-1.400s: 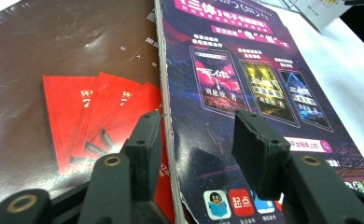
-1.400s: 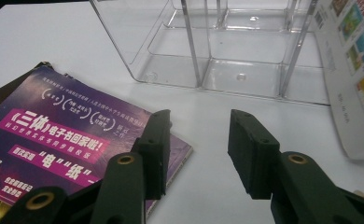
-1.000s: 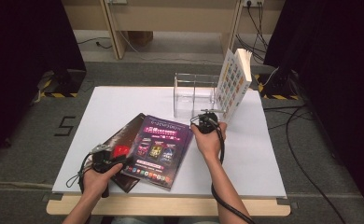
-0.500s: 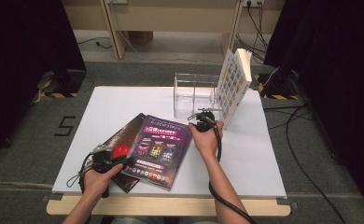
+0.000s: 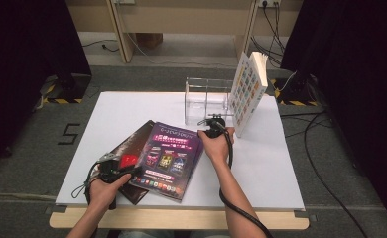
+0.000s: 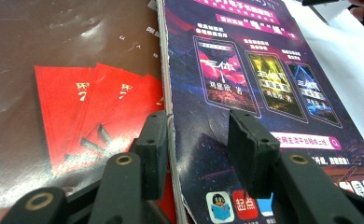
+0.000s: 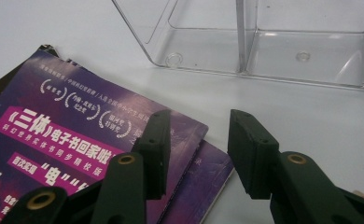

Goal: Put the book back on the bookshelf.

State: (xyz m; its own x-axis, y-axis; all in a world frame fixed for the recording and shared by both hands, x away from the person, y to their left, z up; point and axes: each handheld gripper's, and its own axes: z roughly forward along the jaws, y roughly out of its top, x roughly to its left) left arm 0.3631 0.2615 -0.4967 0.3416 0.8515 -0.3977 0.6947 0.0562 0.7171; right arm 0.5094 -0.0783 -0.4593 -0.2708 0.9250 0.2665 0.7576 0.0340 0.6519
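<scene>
Purple magazine (image 5: 170, 157) lies flat on white table (image 5: 276, 163), overlapping dark brown magazine (image 5: 132, 144) at its left. Left gripper (image 6: 196, 140) low over purple magazine's near-left edge, jaws apart astride it, just been closing, not pressing. Right gripper (image 7: 196, 149) jaws apart above far corner, nothing held. Clear acrylic holder (image 5: 206, 96) behind, upright book (image 5: 248, 91) beside it
</scene>
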